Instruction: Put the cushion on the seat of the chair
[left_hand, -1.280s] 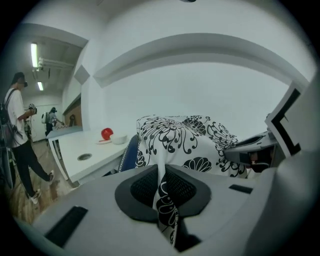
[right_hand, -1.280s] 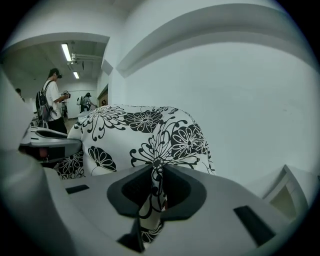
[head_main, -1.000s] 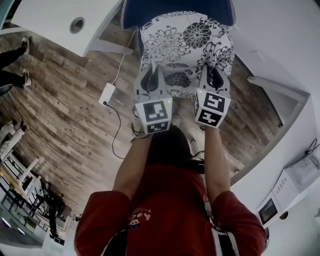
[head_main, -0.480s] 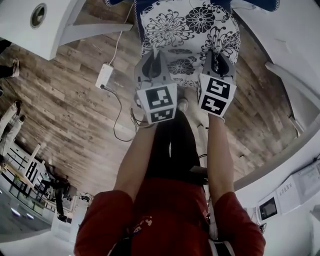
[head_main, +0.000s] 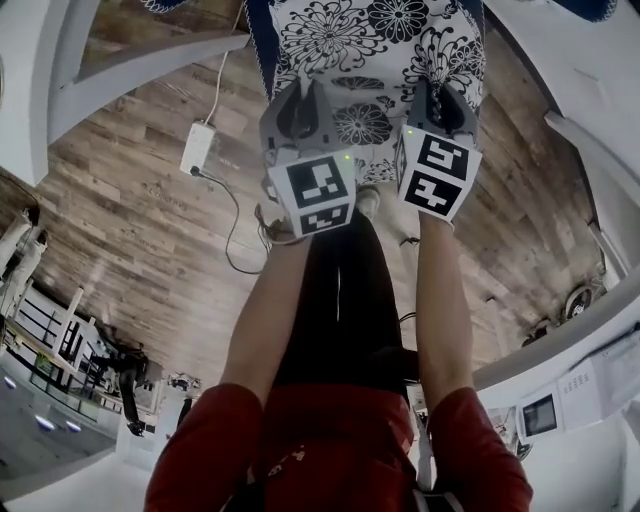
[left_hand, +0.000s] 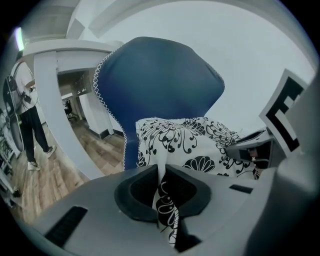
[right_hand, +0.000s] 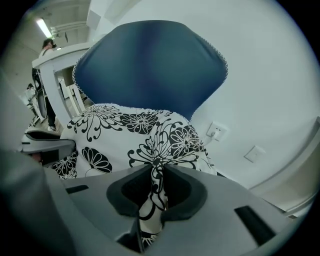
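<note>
Item: cushion (head_main: 372, 45), white with black flower print, held by its near edge at two points. Left gripper (left_hand: 161, 172): jaws all but closed, with a pinch of printed cloth standing between them. Right gripper (right_hand: 156, 172): the same, jaws nearly together on a fold of the cloth. Chair (left_hand: 160, 80): blue, its high back rising directly behind the cushion in both gripper views. The seat itself is covered by the cushion, so we cannot tell whether the two touch. Change over the last second: in the head view we see both grippers and the cushion carried from mid-frame towards the top edge. The blue back that framed the cushion has slipped almost out of that view, leaving a sliver at the cushion's left side. We read this as both hands going down and forward together, grip unaltered. Meaning for the task: we judge the cushion to be over the seat and nearly down. What remains is settling it flat against the back and opening both jaws. Also present: a power strip (head_main: 196, 148) and its cable on the wooden floor (head_main: 130, 230), left of the chair.
</note>
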